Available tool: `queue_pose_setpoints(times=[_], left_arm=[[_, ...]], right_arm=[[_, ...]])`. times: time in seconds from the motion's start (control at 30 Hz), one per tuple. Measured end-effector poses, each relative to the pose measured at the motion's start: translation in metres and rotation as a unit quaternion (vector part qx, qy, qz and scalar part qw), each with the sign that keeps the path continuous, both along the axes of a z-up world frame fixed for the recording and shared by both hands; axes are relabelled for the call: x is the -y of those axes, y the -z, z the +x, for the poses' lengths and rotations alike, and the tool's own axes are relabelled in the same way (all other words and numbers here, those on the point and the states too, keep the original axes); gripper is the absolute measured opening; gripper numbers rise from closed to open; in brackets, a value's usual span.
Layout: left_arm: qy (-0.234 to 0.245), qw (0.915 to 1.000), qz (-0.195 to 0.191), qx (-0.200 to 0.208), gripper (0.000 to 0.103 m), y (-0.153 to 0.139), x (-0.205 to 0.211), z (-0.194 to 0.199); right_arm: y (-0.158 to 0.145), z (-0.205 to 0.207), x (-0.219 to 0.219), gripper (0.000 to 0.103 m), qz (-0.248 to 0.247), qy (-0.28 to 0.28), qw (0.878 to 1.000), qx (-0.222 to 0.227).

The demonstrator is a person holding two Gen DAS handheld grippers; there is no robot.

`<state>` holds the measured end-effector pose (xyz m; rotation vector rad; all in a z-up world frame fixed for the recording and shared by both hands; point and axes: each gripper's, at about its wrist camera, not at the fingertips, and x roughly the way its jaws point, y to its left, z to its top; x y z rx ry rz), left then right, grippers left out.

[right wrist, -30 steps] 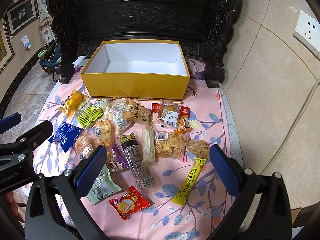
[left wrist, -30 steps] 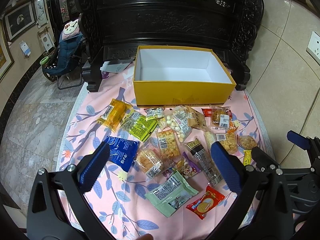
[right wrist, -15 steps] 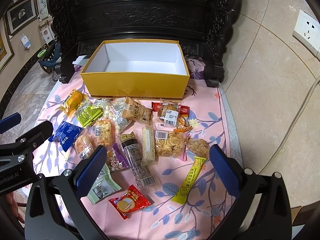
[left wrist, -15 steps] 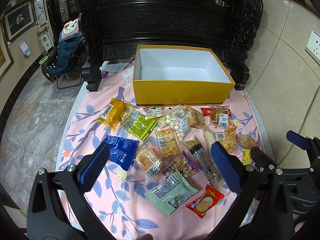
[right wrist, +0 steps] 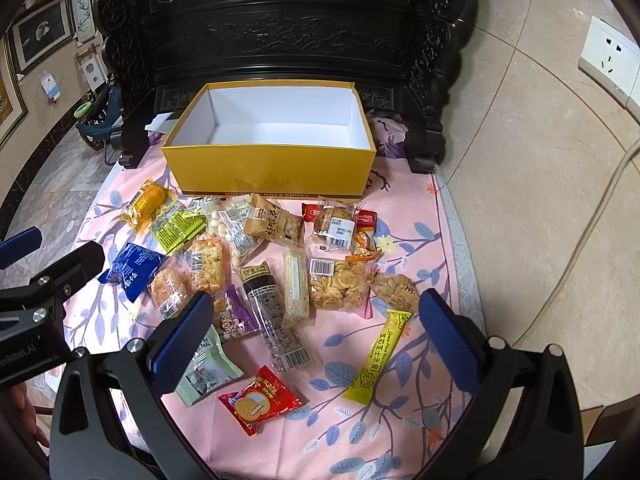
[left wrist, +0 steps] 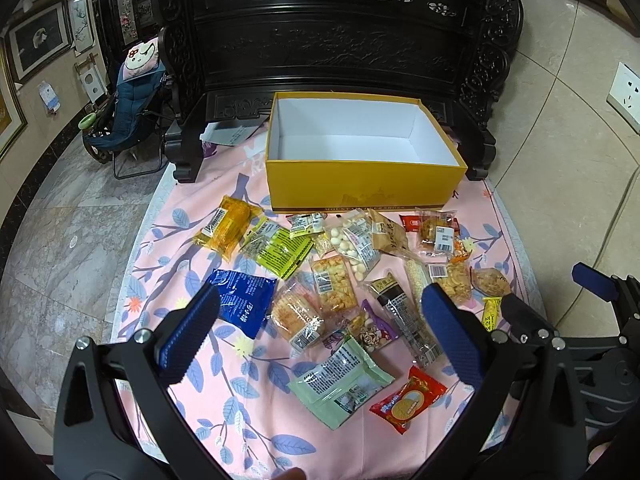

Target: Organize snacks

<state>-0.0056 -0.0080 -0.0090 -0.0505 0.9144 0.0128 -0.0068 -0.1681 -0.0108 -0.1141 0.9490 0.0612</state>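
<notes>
An empty yellow box (left wrist: 364,184) (right wrist: 272,170) with a white inside stands at the far end of a pink floral cloth (left wrist: 240,412) (right wrist: 400,420). Several snack packets lie scattered in front of it: a blue packet (left wrist: 242,300) (right wrist: 132,266), a pale green packet (left wrist: 340,382), a red biscuit packet (left wrist: 408,398) (right wrist: 260,400) and a yellow bar (right wrist: 378,356). My left gripper (left wrist: 320,336) hovers open above the near packets, holding nothing. My right gripper (right wrist: 316,338) is also open and holds nothing, above the cloth's near right part.
A dark carved wooden cabinet (left wrist: 340,40) rises behind the box. Marble floor (left wrist: 60,240) lies to the left, with a blue folding chair (left wrist: 128,120) further back. A tiled wall with a white socket (right wrist: 608,60) and a cable is on the right.
Both views have shifted only slightly; the packets and box lie where they were and both grippers stay open.
</notes>
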Motion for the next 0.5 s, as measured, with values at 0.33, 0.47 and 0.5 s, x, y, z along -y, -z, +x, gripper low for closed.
queue_pose_setpoints(times=[0.33,0.47,0.5], left_arm=[[-0.001,1.0000,-0.004,-0.006,0.101,0.001,0.001,-0.006],[0.002,0.9998,-0.008,-0.021,0.101,0.010,-0.003,0.001],[0.004,0.9997,-0.005,-0.022,0.101,0.015,-0.001,0.003]], right_arm=[[0.003,0.000,0.004,0.102,0.007,0.005,1.000,-0.012],[0.015,0.008,0.013,0.102,0.021,0.007,0.999,-0.024],[0.020,0.011,0.015,0.102,0.021,0.008,0.999,-0.027]])
